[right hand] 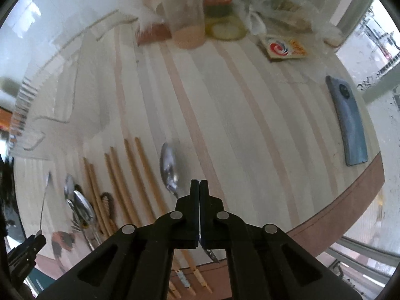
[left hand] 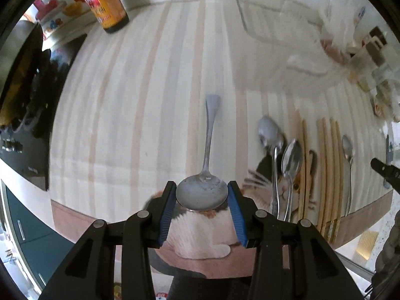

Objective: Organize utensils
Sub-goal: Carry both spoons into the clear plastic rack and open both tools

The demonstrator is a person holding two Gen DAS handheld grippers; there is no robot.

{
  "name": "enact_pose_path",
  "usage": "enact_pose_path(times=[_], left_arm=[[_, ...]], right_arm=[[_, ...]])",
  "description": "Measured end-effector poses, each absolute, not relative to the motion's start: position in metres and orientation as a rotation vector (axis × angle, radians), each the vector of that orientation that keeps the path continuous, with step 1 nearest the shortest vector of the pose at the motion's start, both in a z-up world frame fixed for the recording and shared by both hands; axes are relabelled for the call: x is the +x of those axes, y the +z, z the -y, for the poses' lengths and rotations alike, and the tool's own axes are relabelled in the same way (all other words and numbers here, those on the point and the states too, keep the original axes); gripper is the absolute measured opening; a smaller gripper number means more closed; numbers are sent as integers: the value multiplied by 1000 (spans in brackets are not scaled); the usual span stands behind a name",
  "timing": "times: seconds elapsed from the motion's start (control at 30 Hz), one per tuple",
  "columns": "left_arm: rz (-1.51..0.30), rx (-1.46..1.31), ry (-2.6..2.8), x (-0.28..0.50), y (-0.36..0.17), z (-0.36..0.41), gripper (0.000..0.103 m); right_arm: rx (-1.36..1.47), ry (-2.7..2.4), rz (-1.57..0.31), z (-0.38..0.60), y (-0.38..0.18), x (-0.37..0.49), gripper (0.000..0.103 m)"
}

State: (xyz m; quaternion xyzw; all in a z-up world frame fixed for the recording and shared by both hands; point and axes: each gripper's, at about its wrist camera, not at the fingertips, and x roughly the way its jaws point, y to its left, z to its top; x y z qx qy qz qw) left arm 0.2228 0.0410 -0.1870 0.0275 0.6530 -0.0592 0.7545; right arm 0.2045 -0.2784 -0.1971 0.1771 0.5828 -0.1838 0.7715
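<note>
Spoon (left hand: 203, 192) bowl sits clamped between the blue pads (left hand: 167, 213) of your left tool (left hand: 202, 215), its handle pointing away from you above the striped counter (left hand: 125, 125). Your right tool (right hand: 199, 187) is clenched tight; a small spoon (right hand: 169, 168) lies on the counter just ahead and left of its tips, and its handle runs under the fingers, though blur hides whether it is pinched. Left of that spoon lie the wooden chopsticks (right hand: 140, 175), then two more spoons (right hand: 82, 207) overlapping each other. A blue phone (right hand: 348, 122) rests well apart, near the counter's right edge.
</note>
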Motion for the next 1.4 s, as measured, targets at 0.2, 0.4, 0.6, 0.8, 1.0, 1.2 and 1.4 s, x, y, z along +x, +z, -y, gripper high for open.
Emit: enact_pose_path(times=[0.2, 0.4, 0.6, 0.8, 1.0, 1.2, 1.4], left_arm=[[-1406, 75, -95, 237, -181, -45, 38], [-1429, 86, -33, 249, -199, -38, 38], [-1432, 80, 12, 252, -198, -34, 38], [-1420, 76, 30, 242, -197, -31, 38], [-1360, 69, 25, 223, -173, -32, 38], [-1226, 65, 2, 225, -123, -20, 38], [-1108, 46, -70, 241, -65, -5, 38]], right_arm=[[383, -319, -1326, 272, -204, 209, 20], [308, -308, -1420, 262, -240, 216, 35], [267, -339, -1412, 263, -239, 217, 6], [294, -367, -1391, 287, -227, 215, 2], [342, -359, -1332, 302, -197, 204, 2], [389, -307, -1237, 305, -146, 203, 2], [400, -221, -1161, 284, -100, 234, 2]])
